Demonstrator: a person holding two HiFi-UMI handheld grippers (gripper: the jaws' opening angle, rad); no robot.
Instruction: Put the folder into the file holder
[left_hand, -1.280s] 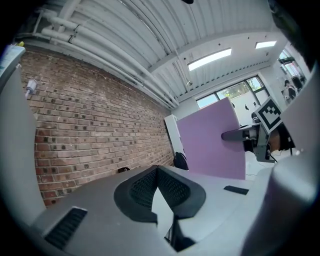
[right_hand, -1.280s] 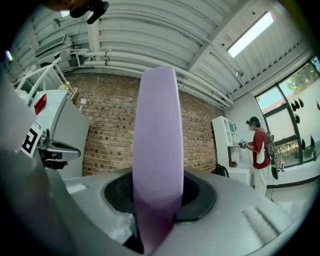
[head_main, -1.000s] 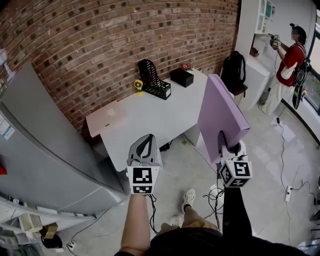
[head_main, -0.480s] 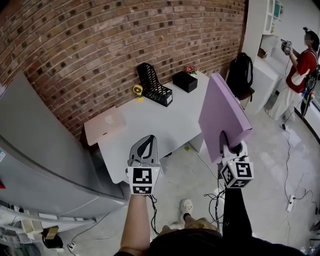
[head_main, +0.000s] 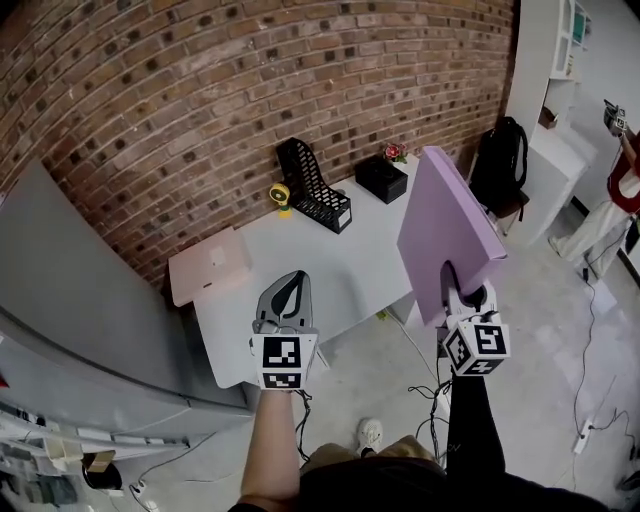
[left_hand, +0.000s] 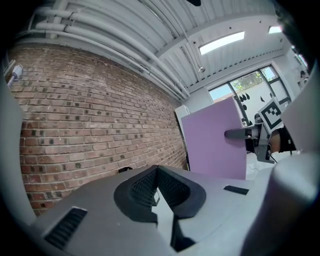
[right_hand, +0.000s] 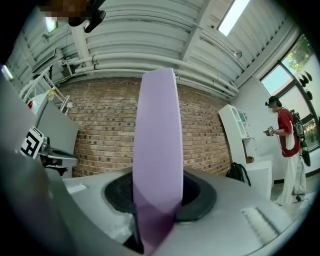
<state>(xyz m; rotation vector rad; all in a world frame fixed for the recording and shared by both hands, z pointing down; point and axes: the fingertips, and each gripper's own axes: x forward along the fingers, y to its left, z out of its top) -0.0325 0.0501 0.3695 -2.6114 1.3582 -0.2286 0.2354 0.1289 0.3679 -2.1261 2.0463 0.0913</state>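
Note:
A large purple folder (head_main: 447, 228) stands upright on edge, with my right gripper (head_main: 452, 276) shut on its lower edge. In the right gripper view the folder (right_hand: 157, 140) rises edge-on from between the jaws (right_hand: 157, 200). The black mesh file holder (head_main: 314, 186) stands at the back of the white desk (head_main: 330, 262), against the brick wall, well ahead of both grippers. My left gripper (head_main: 293, 284) hovers over the desk's near edge, shut, with nothing in it. The left gripper view shows its closed jaws (left_hand: 158, 172), the folder (left_hand: 212, 140) and the right gripper (left_hand: 250, 134) to the right.
On the desk lie a pink flat case (head_main: 210, 266), a small yellow object (head_main: 281, 196) and a black box with flowers (head_main: 380, 178). A grey cabinet (head_main: 80, 320) stands left. A black backpack (head_main: 512, 150), white shelving and a person (head_main: 625, 170) are at the right.
Both grippers and the folder have come closer to the desk, which now sits nearer in view. The person at the right has slid toward the picture's edge.

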